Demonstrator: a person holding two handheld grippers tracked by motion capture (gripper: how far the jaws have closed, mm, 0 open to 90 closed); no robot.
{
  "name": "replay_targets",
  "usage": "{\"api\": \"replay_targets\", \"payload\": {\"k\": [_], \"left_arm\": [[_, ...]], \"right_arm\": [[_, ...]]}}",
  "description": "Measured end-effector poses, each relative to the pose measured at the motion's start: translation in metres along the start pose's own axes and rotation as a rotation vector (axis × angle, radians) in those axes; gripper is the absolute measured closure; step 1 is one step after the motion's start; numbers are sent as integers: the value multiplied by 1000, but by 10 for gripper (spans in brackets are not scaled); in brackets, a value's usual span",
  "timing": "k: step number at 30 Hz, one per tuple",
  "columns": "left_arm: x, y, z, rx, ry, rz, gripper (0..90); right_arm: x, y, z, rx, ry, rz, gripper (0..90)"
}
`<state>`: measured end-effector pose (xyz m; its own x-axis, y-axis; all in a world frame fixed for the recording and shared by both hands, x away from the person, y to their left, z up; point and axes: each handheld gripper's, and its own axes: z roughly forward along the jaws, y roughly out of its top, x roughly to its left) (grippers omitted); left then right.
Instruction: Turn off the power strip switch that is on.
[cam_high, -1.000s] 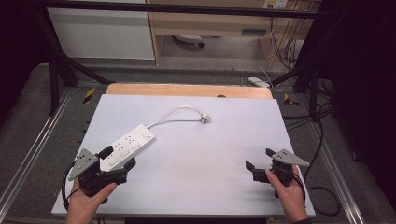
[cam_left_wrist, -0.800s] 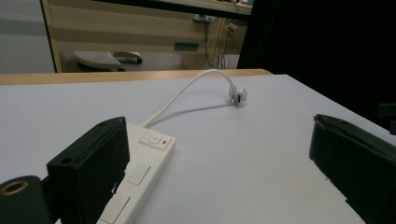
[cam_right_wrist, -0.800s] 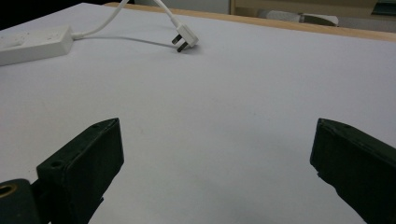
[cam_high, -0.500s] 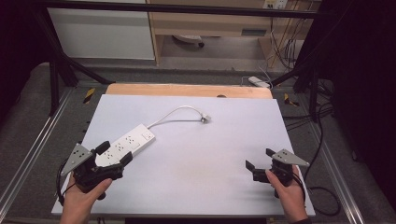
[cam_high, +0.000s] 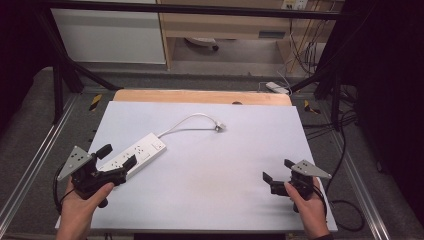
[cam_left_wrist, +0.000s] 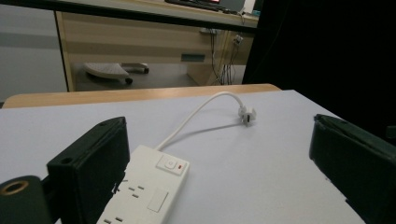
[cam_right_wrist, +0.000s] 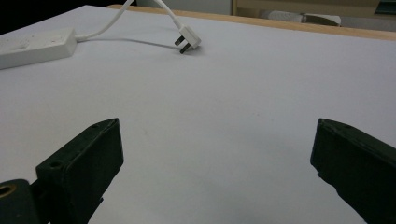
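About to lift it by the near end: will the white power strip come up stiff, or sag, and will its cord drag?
The power strip looks like a rigid plastic bar, so it should probably lift stiff, though its far end may dip. Its cord lies in a loose curve, so it is likely floppy; the plug would probably trail and slide. The open left hand-held gripper straddles its near end.

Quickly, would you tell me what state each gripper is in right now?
Left gripper: open, jaws astride the near end of the power strip, not closed on it.
Right gripper: open, holding nothing, over the bare table.
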<state>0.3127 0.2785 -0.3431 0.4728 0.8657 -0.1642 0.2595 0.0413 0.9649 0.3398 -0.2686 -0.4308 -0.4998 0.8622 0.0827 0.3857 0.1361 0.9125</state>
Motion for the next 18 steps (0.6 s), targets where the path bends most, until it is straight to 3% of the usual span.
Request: {"api": "replay_targets", "payload": {"k": [11, 18], "left_arm": [[15, 10, -4, -29, 49, -6, 76], [28, 11, -12, -48, 90, -5, 132]], "right_arm": [[4, 1, -11, -6, -23, -28, 26], [0, -4, -24, 13, -34, -47, 24]]}}
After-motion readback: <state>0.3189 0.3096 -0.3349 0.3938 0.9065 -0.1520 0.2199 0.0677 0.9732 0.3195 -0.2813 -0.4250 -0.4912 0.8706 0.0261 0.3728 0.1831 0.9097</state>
